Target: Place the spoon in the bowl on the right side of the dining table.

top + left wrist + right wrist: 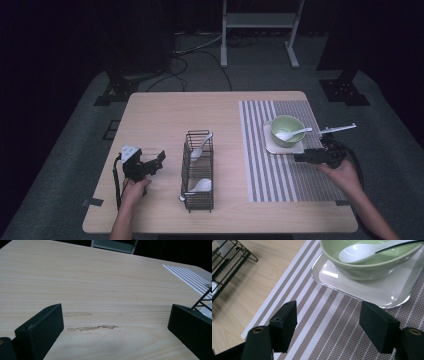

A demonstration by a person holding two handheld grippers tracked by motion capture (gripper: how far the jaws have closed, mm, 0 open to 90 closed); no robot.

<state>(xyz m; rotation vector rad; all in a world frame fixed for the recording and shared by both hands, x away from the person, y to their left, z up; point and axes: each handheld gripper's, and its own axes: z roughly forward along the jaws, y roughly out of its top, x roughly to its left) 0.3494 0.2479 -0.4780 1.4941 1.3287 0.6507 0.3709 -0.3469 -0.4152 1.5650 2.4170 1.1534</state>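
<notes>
A white spoon (292, 133) lies in the green bowl (287, 130), which sits on a white tray (372, 288) (on the striped mat). Just beside the bowl, the right tongs (328, 322) gape wide, empty. Well away from the bowl, past the wire basket (197, 170), the left tongs (115, 327) stand wide open over bare bench (100, 285).

Dim room: grey carpet (60, 165), white metal frame (260, 30) behind wooden table (160, 110).

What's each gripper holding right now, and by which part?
Nothing. The left gripper stands open over bare table; the right gripper is open above the striped mat, its jaws empty.
</notes>
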